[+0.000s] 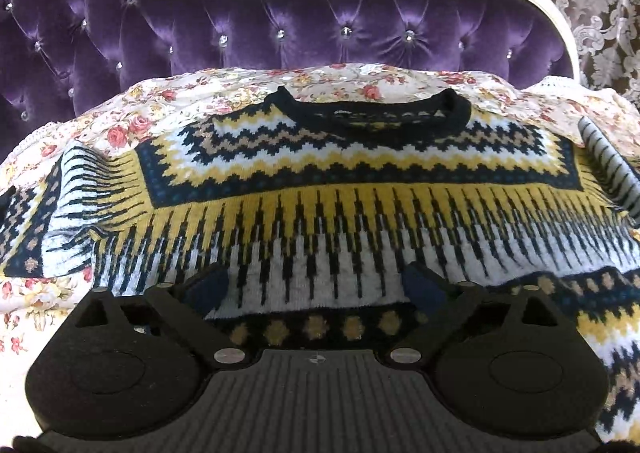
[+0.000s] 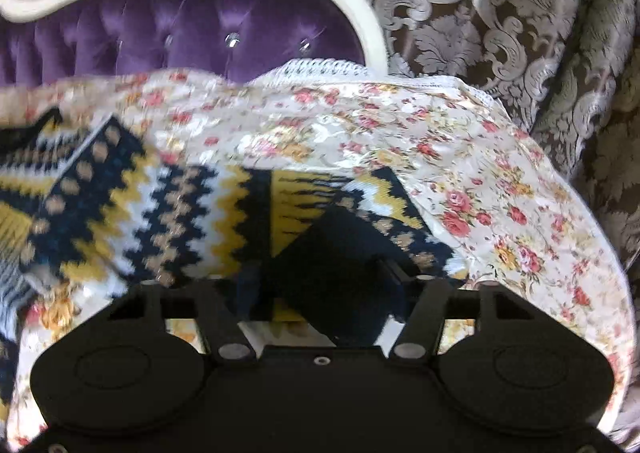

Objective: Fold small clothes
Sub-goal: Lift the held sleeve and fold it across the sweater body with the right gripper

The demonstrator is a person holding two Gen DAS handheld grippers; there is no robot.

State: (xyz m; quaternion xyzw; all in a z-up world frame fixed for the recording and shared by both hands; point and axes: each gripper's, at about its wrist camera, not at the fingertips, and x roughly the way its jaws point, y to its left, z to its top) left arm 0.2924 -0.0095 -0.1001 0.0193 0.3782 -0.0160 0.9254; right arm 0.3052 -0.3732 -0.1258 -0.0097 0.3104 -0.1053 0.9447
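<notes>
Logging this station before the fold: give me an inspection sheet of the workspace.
Surface: floral bedspread, rumpled.
Job's things: patterned knit sweater spread flat, collar toward the headboard; one sleeve end lies at the right gripper.
Clutter: nothing seen.
Grippers: left gripper open over the hem; right gripper narrowed around the dark cuff, grip unclear in the blur.
Cables: nothing seen.
Surroundings: purple tufted headboard, damask curtain.

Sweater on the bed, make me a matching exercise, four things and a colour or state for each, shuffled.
Things:
1. sweater neckband
2. headboard
3. left gripper
4. bed cover

Colour or state:
A. floral print
B. black
C. tufted purple
D. jaws wide, over the hem

Pairs: 1-B, 2-C, 3-D, 4-A
</notes>
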